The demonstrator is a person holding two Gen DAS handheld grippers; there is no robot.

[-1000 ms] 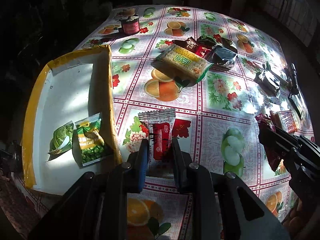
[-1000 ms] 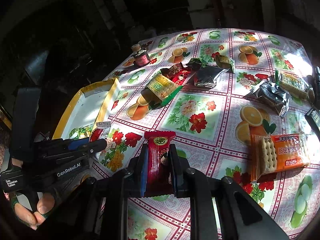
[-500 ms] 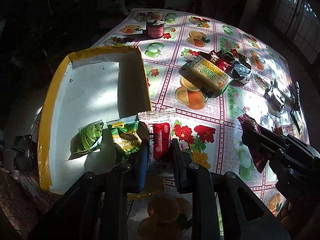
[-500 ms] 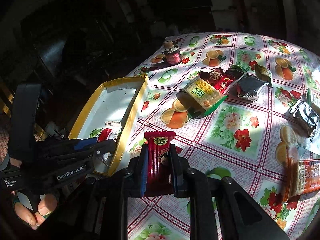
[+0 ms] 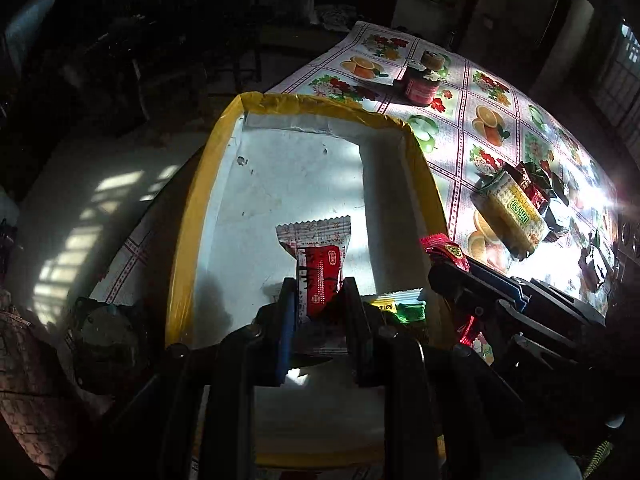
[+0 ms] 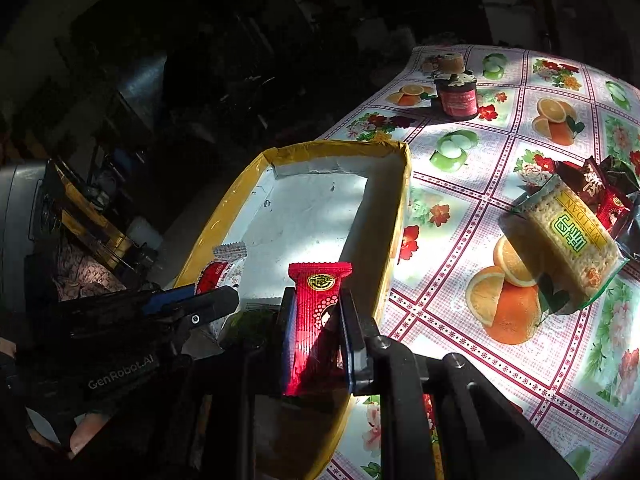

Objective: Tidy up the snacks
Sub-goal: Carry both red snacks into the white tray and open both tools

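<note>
Now both grippers hang over the yellow-rimmed tray (image 5: 424, 168) instead of the tablecloth beside it: left gripper (image 5: 318, 296) clamps a silver-red packet (image 5: 318, 264), right gripper (image 6: 316, 312) clamps a red packet (image 6: 316, 304).

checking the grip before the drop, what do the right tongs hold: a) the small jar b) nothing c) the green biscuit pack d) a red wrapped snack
d: the right tongs are shut on a red wrapped snack above the yellow-rimmed tray.
</note>
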